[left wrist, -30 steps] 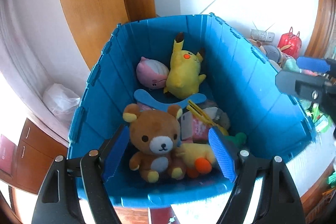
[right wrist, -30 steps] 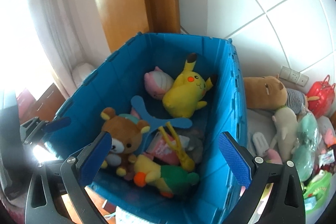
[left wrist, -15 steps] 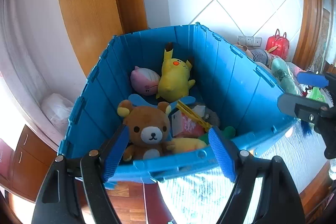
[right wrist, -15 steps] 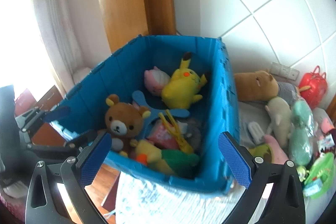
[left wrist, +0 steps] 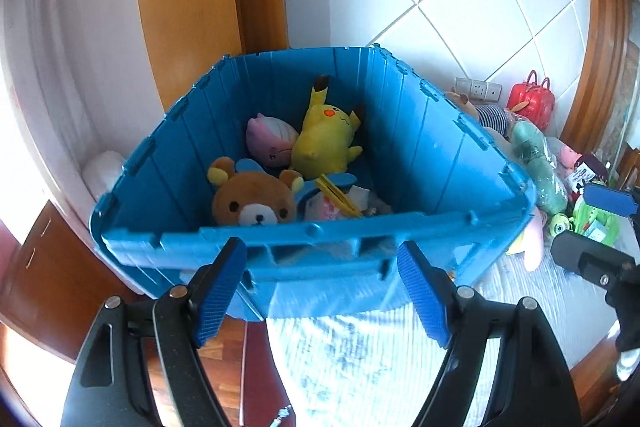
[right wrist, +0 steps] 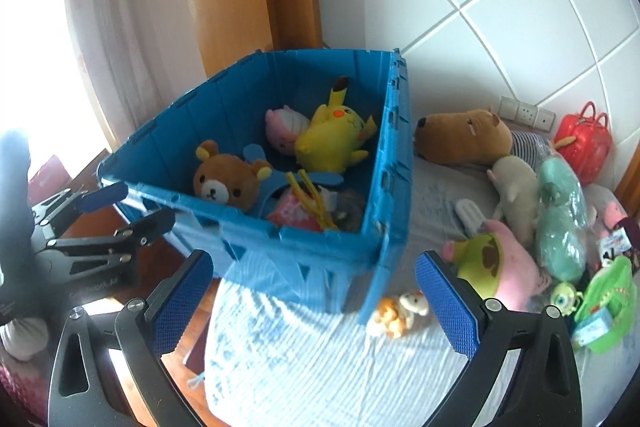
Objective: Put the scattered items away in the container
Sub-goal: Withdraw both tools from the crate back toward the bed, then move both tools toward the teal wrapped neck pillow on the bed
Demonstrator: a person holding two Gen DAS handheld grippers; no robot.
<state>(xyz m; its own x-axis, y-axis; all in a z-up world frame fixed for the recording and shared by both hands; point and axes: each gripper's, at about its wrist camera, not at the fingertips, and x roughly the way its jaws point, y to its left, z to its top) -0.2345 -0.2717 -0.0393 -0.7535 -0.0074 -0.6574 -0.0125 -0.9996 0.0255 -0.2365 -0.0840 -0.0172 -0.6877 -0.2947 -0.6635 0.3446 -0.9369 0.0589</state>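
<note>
The loose plush toys beside the blue plastic container (right wrist: 394, 163) are being shown fully only by the right wrist view; the yellow plush (right wrist: 334, 139) is lying tail-up. Both the left gripper (left wrist: 322, 291) and the right gripper (right wrist: 314, 303) are being held spread, empty.

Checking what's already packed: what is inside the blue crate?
Inside the blue crate: a brown bear plush, a yellow Pikachu plush, a pink plush, a blue flat piece and yellow tongs. The near wall hides everything lower down.

right tool (right wrist: 316, 301) open, empty | blue bin (right wrist: 384, 163) on bed (right wrist: 320, 367)
</note>
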